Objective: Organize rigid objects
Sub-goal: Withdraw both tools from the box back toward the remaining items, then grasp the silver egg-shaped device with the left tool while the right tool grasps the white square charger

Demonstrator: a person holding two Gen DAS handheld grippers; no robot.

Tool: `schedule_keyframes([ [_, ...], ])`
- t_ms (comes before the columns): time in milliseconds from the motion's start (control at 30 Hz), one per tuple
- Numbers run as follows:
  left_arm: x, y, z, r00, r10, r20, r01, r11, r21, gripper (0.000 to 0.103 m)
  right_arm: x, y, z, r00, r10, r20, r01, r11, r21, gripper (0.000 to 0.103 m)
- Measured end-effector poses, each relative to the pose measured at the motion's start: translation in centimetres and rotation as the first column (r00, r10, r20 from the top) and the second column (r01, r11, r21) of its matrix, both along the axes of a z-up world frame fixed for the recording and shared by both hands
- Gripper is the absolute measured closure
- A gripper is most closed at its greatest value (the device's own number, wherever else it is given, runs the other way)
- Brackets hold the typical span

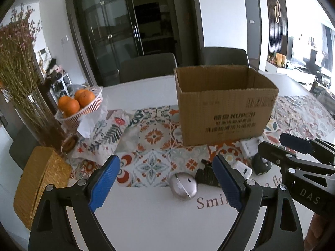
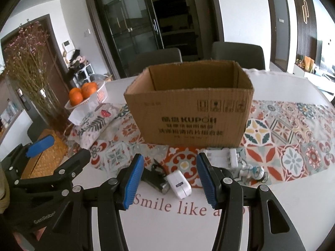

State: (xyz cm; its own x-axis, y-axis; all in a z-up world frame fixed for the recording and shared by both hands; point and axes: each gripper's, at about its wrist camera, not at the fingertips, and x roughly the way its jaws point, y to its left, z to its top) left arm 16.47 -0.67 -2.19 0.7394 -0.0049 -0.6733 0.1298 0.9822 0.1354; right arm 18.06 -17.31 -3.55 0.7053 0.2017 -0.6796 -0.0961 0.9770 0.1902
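Observation:
An open cardboard box (image 1: pixel 226 113) (image 2: pixel 188 113) stands on the patterned runner. In front of it lie a silver egg-shaped case (image 1: pixel 183 186), a black flashlight (image 2: pixel 153 179) (image 1: pixel 204 175), a white charger (image 2: pixel 179 184) (image 1: pixel 244 168), a white power strip (image 2: pixel 222 156) and a small astronaut figure (image 2: pixel 252 172). My left gripper (image 1: pixel 166 185) is open above the table, with the silver case between its fingers' line. My right gripper (image 2: pixel 170 181) is open, with the charger and flashlight between its fingers. Each gripper shows in the other's view, left (image 2: pixel 41 144) and right (image 1: pixel 293 144).
A white basket of oranges (image 1: pixel 81 104) (image 2: pixel 88 96), a glass vase of dried flowers (image 1: pixel 31 108), a woven box (image 1: pixel 39 184) and a patterned cushion (image 2: pixel 96 121) stand at the left. Two chairs (image 1: pixel 148 67) are behind the table. The mat reads "Smile like a" (image 2: pixel 188 207).

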Motion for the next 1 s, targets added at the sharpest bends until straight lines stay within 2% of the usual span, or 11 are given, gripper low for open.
schedule_keyframes([
  [600, 0.0, 0.6, -5.6, 0.993, 0.004, -0.122, -0.007, 1.000, -0.025, 0.012, -0.1, 0.4, -5.1, 0.996, 0.016, -0.087, -0.015, 1.000, 0.009, 0.049],
  [1000, 1.4, 0.7, -8.6, 0.980, 0.009, -0.199, -0.020, 0.998, -0.055, 0.012, 0.8, 0.2, -7.8, 0.991, 0.000, -0.137, 0.000, 1.000, 0.002, 0.049],
])
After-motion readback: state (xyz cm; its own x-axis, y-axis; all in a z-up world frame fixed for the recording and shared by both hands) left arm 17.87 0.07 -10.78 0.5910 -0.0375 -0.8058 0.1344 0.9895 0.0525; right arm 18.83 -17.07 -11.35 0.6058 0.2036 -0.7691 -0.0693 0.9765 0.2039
